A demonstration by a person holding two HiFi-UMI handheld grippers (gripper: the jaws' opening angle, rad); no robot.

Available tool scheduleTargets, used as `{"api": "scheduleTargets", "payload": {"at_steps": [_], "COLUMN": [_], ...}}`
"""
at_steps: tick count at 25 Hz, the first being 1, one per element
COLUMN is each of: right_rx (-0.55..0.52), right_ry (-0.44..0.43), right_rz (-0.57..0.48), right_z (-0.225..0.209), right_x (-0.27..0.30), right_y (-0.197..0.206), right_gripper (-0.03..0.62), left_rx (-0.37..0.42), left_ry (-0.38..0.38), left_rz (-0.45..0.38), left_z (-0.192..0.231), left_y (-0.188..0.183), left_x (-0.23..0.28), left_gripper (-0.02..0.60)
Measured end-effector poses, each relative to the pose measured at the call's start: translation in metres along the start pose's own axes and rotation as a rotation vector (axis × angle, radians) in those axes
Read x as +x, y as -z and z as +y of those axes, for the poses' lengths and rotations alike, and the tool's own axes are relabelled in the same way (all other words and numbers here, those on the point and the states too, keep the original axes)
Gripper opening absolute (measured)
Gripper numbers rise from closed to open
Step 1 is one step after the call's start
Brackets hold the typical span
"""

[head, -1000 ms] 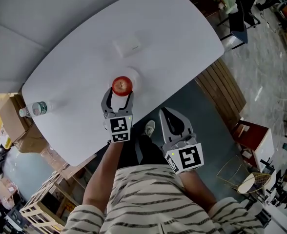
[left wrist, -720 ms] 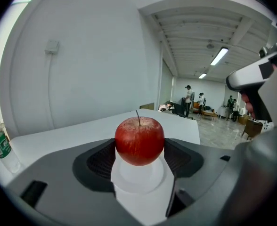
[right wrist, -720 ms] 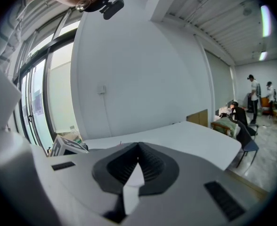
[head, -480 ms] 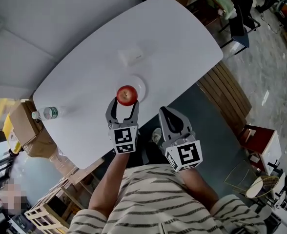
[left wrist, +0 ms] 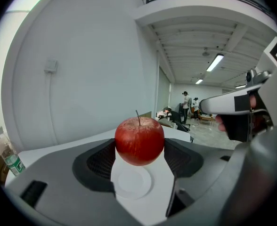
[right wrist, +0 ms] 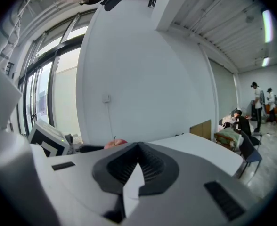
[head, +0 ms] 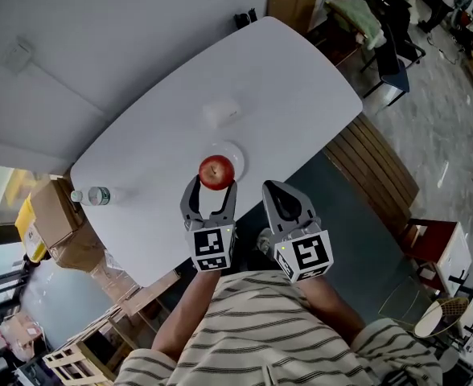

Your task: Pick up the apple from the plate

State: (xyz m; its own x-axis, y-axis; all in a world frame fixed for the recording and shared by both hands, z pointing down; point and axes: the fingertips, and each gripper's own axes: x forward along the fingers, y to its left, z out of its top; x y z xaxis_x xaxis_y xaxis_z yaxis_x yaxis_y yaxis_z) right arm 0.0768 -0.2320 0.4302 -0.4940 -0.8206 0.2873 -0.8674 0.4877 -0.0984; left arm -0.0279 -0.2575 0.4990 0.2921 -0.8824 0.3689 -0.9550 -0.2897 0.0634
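A red apple (head: 216, 171) hangs in the air above a small white plate (head: 233, 153) on the white table (head: 285, 79). My left gripper (head: 214, 185) is shut on the apple, with one pad at each side. In the left gripper view the apple (left wrist: 139, 141) sits between the dark pads, stalk up, and the empty plate (left wrist: 133, 183) shows below it. My right gripper (head: 274, 193) is shut with nothing in it, held off the table's near edge. The right gripper view shows its jaws (right wrist: 137, 160) touching at the tips and a sliver of the apple (right wrist: 115, 143) to the left.
A white box (head: 221, 112) lies beyond the plate. A plastic water bottle (head: 93, 196) lies near the table's left edge. Cardboard boxes (head: 55, 223) and wooden crates stand on the floor at the left. A slatted bench (head: 377, 171) runs along the table's right side.
The left gripper has lifted the apple off the plate, which now shows bare beneath it. The right gripper has stayed shut beside it.
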Motion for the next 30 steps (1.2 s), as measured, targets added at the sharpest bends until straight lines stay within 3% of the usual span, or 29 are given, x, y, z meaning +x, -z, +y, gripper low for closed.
{"api": "scheduleTargets", "payload": {"at_steps": [14, 30], "right_rx": [-0.012, -0.045], "right_ry": [-0.064, -0.079], "right_rz": [-0.058, -0.107], "right_z": [0.020, 0.028], "right_x": [-0.006, -0.008], "right_y": [-0.031, -0.053], "right_gripper": [0.012, 0.012], "left_rx": [0.044, 0.042], "left_ry": [-0.021, -0.047], "left_rz": [-0.106, -0.205], "left_z": [0.000, 0.000], "left_y": [-0.066, -0.100], "left_x": [-0.045, -0.073], "left_gripper": [0.331, 0.331]}}
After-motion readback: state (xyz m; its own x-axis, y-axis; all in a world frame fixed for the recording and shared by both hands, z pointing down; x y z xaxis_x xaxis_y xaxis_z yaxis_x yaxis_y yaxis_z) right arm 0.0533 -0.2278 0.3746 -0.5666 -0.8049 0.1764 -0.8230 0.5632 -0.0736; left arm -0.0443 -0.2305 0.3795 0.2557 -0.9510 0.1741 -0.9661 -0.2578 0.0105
